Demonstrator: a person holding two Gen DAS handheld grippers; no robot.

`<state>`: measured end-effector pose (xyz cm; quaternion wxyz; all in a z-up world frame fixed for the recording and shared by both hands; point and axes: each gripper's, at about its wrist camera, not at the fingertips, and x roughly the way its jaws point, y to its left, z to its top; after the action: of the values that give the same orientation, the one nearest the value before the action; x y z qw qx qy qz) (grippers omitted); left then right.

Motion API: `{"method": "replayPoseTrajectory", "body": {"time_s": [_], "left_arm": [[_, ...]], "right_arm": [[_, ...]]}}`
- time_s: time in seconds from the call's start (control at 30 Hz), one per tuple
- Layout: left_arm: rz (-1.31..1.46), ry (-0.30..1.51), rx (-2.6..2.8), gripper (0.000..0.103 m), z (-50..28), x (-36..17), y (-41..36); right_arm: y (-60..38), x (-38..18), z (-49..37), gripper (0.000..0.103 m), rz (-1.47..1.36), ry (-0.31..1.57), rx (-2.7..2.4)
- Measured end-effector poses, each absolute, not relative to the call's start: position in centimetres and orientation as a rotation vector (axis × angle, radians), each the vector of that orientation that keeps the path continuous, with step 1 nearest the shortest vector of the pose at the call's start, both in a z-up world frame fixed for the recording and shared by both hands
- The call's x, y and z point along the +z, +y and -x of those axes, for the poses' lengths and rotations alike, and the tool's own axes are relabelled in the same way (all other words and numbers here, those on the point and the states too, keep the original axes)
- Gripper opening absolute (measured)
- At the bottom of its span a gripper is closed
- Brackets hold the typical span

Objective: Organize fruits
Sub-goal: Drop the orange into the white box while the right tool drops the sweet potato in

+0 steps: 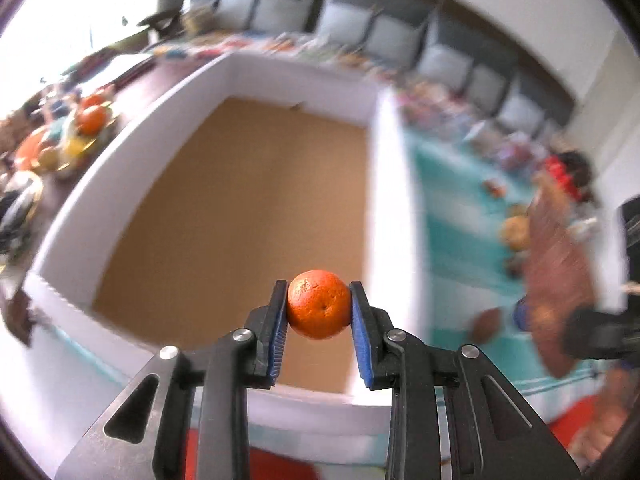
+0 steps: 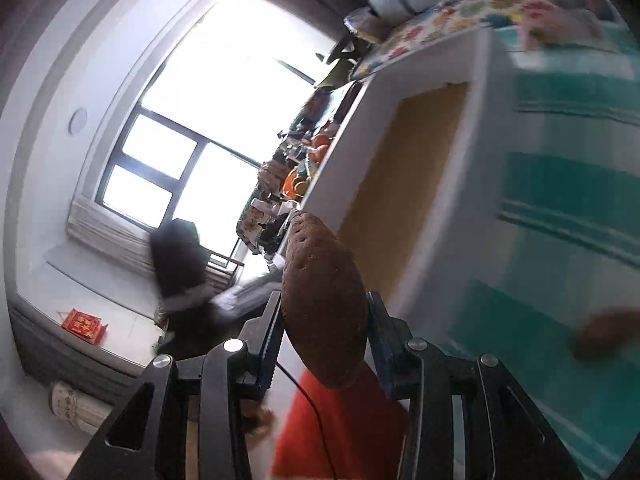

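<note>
Round orange mandarin [image 1: 319, 305] over white box [image 1: 248, 80] – long brown fruit [image 2: 323, 304] upright.

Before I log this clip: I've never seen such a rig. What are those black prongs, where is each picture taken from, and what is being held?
No robot here: a person holds a two-finger tool in each hand, each with a fisheye camera looking along its fingers. One picture is from the left tool, the other from the right. The left gripper is shut on a small orange fruit, above a white box with a bare brown floor. The right gripper is shut on a long brown fruit or root; I cannot tell which. The box stands on a teal-and-white striped cloth, where more produce lies, blurred.
</note>
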<state>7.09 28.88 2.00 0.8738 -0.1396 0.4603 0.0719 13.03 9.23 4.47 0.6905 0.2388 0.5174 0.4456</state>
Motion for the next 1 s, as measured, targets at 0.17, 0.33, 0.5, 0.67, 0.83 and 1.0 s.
{"method": "replayPoseTrajectory", "body": {"time_s": [0.17,0.33,0.5,0.67,0.83,1.0], "left_arm": [[0.293,1.021,0.231,0.046,-6.9,-0.7,30.3],[0.296,0.997,0.266,0.06,-5.6,-0.1,30.3],[0.205,0.835,0.233,0.08,-5.2,4.0,26.6],[0.118,0.749,0.134,0.084,-8.1,4.6,22.6],[0.017,0.907,0.195,0.082,-12.1,0.7,20.6],[-0.138,0.93,0.228,0.083,-12.2,0.4,18.8]], "right_arm": [[16.2,2.4,-14.5,0.041,-0.383,1.203,0.899],[17.3,0.4,-15.8,0.063,-0.366,1.196,0.812],[11.9,1.9,-12.0,0.075,-0.29,1.076,0.801],[4.2,-0.1,-6.7,0.087,0.011,0.958,0.608],[-7.9,-5.9,-3.6,0.087,0.164,0.979,0.255],[-19.2,-8.0,-2.2,0.087,0.076,0.979,-0.047]]}}
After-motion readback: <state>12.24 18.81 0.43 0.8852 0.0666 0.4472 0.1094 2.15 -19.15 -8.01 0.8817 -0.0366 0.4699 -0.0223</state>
